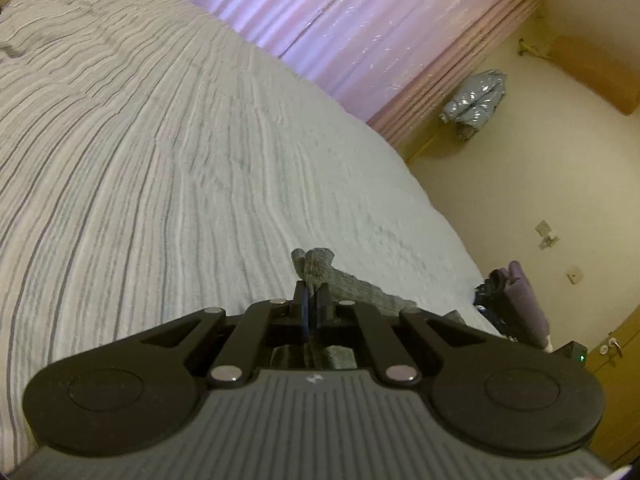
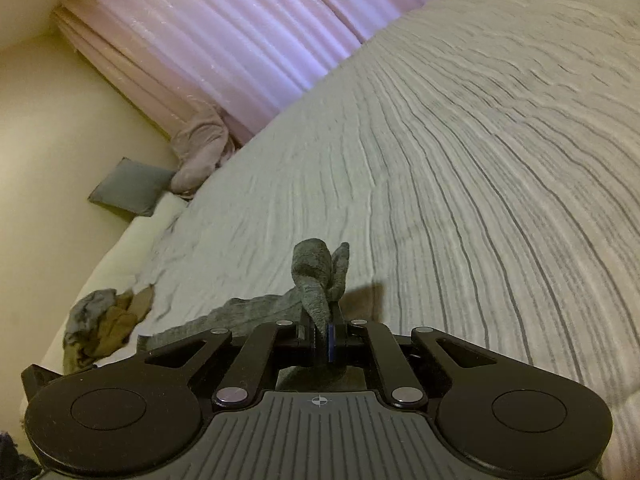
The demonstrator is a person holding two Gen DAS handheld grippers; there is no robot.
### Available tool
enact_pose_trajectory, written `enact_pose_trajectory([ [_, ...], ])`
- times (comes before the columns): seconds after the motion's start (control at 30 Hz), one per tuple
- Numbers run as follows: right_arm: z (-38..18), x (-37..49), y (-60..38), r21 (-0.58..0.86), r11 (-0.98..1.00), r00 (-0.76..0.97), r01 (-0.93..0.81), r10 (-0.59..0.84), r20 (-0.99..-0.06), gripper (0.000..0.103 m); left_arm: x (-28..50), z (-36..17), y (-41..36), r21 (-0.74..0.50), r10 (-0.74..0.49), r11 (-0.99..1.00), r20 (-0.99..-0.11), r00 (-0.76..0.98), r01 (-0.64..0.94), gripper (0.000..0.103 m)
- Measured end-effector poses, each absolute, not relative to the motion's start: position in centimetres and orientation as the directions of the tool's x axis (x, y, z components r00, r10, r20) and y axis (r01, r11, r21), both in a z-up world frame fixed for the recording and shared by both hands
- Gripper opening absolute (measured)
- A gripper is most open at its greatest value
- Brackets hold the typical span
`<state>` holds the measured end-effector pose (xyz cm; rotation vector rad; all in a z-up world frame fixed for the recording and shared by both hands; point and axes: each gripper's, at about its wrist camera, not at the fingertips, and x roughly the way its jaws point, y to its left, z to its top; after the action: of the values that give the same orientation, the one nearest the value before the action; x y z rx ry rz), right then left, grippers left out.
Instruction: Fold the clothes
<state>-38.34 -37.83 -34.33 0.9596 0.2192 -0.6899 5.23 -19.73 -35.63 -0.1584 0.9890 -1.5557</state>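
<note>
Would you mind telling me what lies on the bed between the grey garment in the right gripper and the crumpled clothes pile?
Only bare striped bedspread separates the grey garment from the clothes pile, as the right wrist view shows.

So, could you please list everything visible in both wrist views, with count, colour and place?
grey garment: one, grey knit, pinched at both ends over the bed
bed cover: one, white with grey stripes, across the bed
curtains: pink, along the far wall
puffy jacket: one, silvery, hanging by the curtain
clothes pile: one, grey and brown, at the bed edge
cushion: one, grey-blue, against the wall
left tongs: black, shut on the garment
right tongs: black, shut on the garment
</note>
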Motion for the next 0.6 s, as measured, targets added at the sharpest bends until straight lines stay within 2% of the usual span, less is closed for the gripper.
enact_pose_trajectory([
  [0.2, -35.8, -36.9, -37.6, 0.628, 0.372, 0.725, 0.683, -0.442, -0.528, 0.005, 4.8, -37.0, -20.5, -0.632, -0.84, 0.127, -0.479, -0.257, 0.764, 0.002],
  [0.27, -35.3, -36.7, -37.3, 0.621, 0.376, 0.722, 0.688, -0.448, -0.528, 0.006, 4.7, -36.7, -20.4, -0.636, -0.838, 0.124, -0.478, -0.263, 0.762, 0.005],
  [0.3, -34.9, -36.8, -37.1, 0.62, 0.384, 0.725, 0.684, -0.45, -0.521, 0.019, 4.9, -36.4, -20.2, -0.645, -0.842, 0.124, -0.471, -0.264, 0.754, 0.009],
  [0.33, -34.4, -36.9, -36.9, 0.611, 0.387, 0.719, 0.69, -0.465, -0.517, 0.04, 5.0, -36.2, -19.9, -0.654, -0.846, 0.125, -0.463, -0.264, 0.746, 0.016],
  [0.4, -33.6, -37.4, -36.7, 0.587, 0.394, 0.7, 0.707, -0.507, -0.503, 0.061, 5.4, -35.8, -19.4, -0.661, -0.855, 0.126, -0.451, -0.257, 0.74, 0.02],
  [0.6, -32.6, -38.2, -37.3, 0.605, 0.397, 0.711, 0.69, -0.526, -0.467, 0.06, 5.3, -35.2, -19.3, -0.637, -0.855, 0.11, -0.452, -0.254, 0.763, 0.02],
])
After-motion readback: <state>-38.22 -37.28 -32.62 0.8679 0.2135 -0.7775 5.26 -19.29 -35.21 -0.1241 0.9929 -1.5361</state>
